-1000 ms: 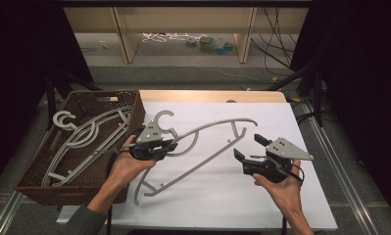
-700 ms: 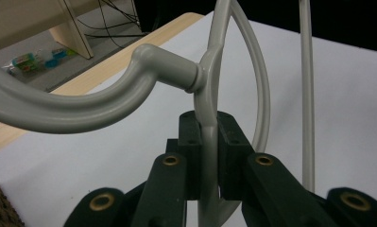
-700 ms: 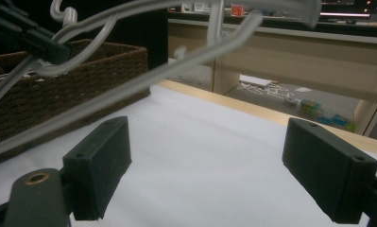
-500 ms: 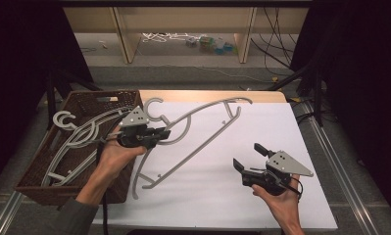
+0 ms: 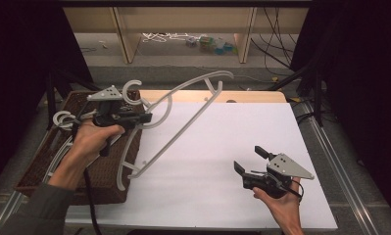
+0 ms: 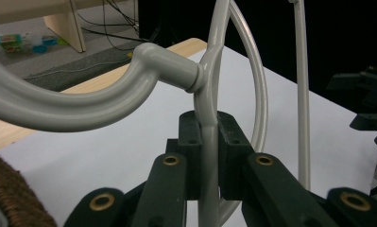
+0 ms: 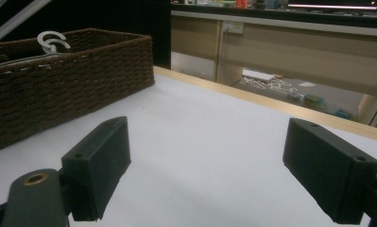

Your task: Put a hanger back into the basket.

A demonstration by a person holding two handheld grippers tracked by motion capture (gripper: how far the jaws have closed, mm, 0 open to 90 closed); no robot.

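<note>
A grey plastic hanger (image 5: pixel 183 110) hangs in the air, tilted, its hook (image 5: pixel 130 91) over the basket's right edge. My left gripper (image 5: pixel 145 117) is shut on the hanger (image 6: pixel 209 137) just below the hook's neck; the bar sits clamped between the two black pads (image 6: pixel 190 146). Near the table's front right, my right gripper (image 5: pixel 251 160) rests open and holds nothing, its pads (image 7: pixel 98 165) wide apart over the white table (image 7: pixel 195 137). The other gripper (image 6: pixel 365 99) appears far off at the right edge of the left gripper view.
A brown wicker basket (image 5: pixel 107 183) stands at the table's left and holds more grey hangers (image 5: pixel 63 119); its woven wall (image 7: pixel 68 90) faces the right gripper. Wooden shelving (image 5: pixel 183 29) and cables lie beyond the far edge of the white table (image 5: pixel 242 132).
My left gripper has lifted the hanger and carried it left, toward the basket. My right gripper has drawn back to the front right of the table and stays open.
</note>
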